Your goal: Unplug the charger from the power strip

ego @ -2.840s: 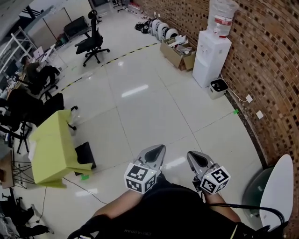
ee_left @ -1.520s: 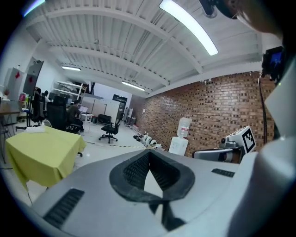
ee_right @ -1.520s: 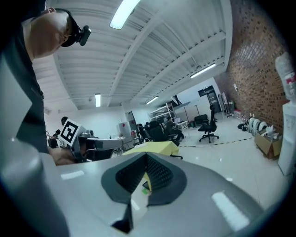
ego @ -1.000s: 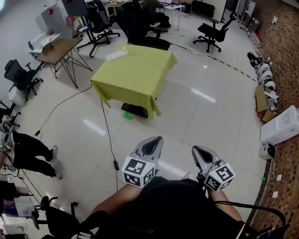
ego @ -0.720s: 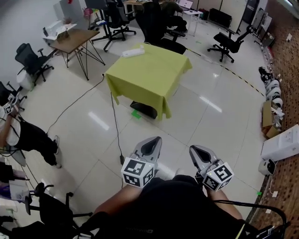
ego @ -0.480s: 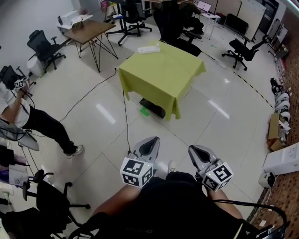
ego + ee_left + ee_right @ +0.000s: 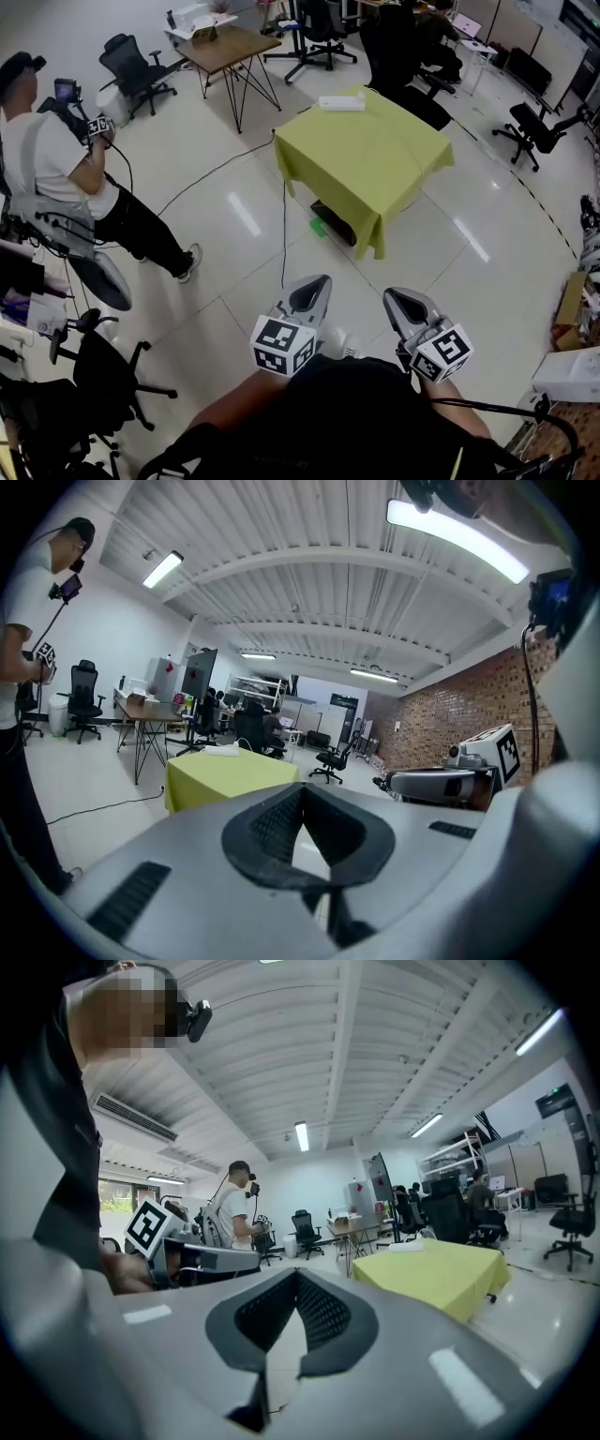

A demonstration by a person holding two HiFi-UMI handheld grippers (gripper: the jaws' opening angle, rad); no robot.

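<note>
Not started. Left tongs [image 7: 314,286] and right tongs [image 7: 398,298] both closed, empty, well short of the table [image 7: 375,178]. Power strip [image 7: 340,103] lies at table's far edge; charger too small to see.

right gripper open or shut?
Shut, empty. In the right gripper view the right gripper has its fingers meeting at the tips, nothing between.

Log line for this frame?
left tool: shut, empty | right tool: shut, empty | power strip: on table, far from both tools | unplug: not started
</note>
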